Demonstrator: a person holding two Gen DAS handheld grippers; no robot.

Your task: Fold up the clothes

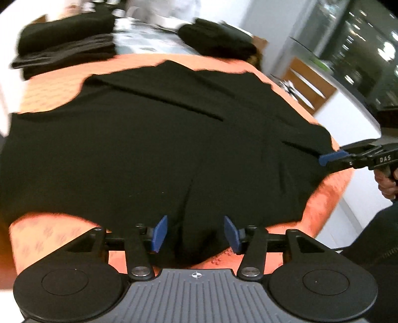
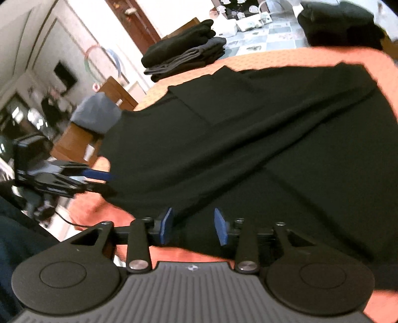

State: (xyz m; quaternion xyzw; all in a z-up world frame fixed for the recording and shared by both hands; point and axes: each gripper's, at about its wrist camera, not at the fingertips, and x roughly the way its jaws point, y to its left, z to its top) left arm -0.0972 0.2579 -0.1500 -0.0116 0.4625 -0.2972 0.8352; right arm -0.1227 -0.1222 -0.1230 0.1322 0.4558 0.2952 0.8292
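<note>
A black garment (image 1: 161, 136) (image 2: 248, 149) lies spread flat, with a few folds, on an orange patterned tablecloth (image 1: 49, 92) (image 2: 286, 57). My left gripper (image 1: 196, 233) is at its near hem. The blue pads stand apart on either side of a raised fold and do not press on it. My right gripper (image 2: 194, 227) is open over the near edge of the garment, with cloth lying between its pads. In the left wrist view the right gripper (image 1: 328, 159) reaches the garment's right edge. In the right wrist view the left gripper (image 2: 99, 176) sits blurred at the left edge.
A stack of folded dark clothes (image 1: 67, 44) (image 2: 184, 54) sits at the far side of the table, and another dark pile (image 1: 216, 39) (image 2: 340, 22) lies beside it. Wooden furniture (image 1: 306, 82) (image 2: 77, 139) stands past the table's edge. A person's hand (image 1: 385, 183) holds the right gripper.
</note>
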